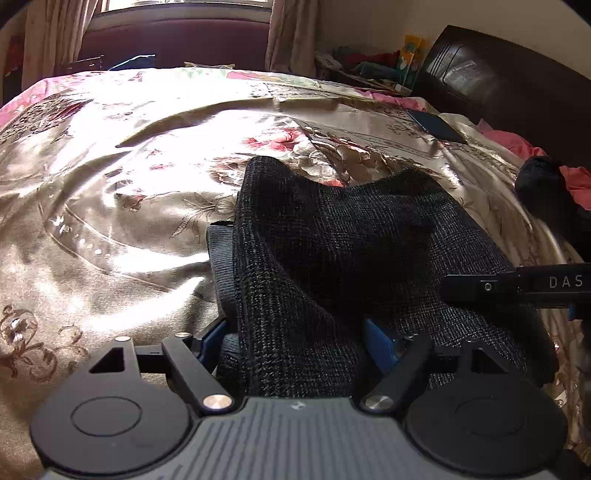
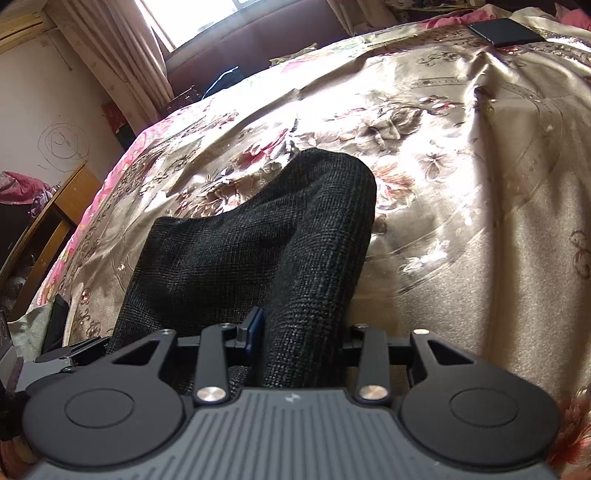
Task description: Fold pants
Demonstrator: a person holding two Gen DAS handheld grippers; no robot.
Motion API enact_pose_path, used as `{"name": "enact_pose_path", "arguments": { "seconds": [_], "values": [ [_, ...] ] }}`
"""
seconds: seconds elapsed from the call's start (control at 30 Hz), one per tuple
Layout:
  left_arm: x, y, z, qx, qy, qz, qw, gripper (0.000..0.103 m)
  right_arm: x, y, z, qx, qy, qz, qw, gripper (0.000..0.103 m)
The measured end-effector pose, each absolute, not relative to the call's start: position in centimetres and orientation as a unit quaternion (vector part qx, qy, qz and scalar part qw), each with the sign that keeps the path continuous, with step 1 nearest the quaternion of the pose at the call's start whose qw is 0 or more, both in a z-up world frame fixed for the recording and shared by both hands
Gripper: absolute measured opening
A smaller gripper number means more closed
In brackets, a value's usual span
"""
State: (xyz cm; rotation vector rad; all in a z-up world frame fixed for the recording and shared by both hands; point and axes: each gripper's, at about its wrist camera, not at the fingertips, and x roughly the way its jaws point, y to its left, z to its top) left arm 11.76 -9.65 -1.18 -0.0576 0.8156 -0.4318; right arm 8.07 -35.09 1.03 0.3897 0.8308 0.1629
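Dark checked pants (image 1: 332, 236) hang bunched over a shiny gold floral bedspread (image 1: 110, 192). My left gripper (image 1: 295, 332) is shut on a thick fold of them, with the cloth filling the wide gap between its blue pads (image 1: 214, 332). In the right wrist view the same pants (image 2: 258, 240) rise in a ridge from my right gripper (image 2: 303, 332), which is shut on a narrower fold beside its blue pad (image 2: 255, 325). The black frame of the right gripper (image 1: 517, 284) shows at the right edge of the left wrist view, close against the cloth.
A dark flat phone-like object (image 1: 439, 127) (image 2: 506, 31) lies far out on the bed. A dark headboard (image 1: 498, 85) and a heap of pink and black clothes (image 1: 546, 181) are at the right. Wooden furniture (image 2: 55, 214) stands beside the bed's left edge.
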Motion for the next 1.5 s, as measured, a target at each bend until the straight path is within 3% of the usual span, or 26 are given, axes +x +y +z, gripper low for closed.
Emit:
{"name": "enact_pose_path", "arguments": {
  "seconds": [1.03, 1.23, 1.5],
  "values": [
    [9.5, -31.1, -1.5, 0.011, 0.401, -0.355, 0.845, 0.088, 4.2, -55.1, 2.1, 0.172, 0.404, -0.068, 0.896, 0.038],
    [8.0, -31.7, -1.4, 0.03, 0.393, -0.376, 0.839, 0.089, 4.7, -56.1, 2.2, 0.155, 0.397, -0.109, 0.898, 0.046],
    [7.2, -27.7, 1.0, 0.005, 0.367, -0.366, 0.855, 0.088, 0.4, -55.7, 5.2, 0.127, 0.342, -0.156, 0.918, 0.046]
  ]
}}
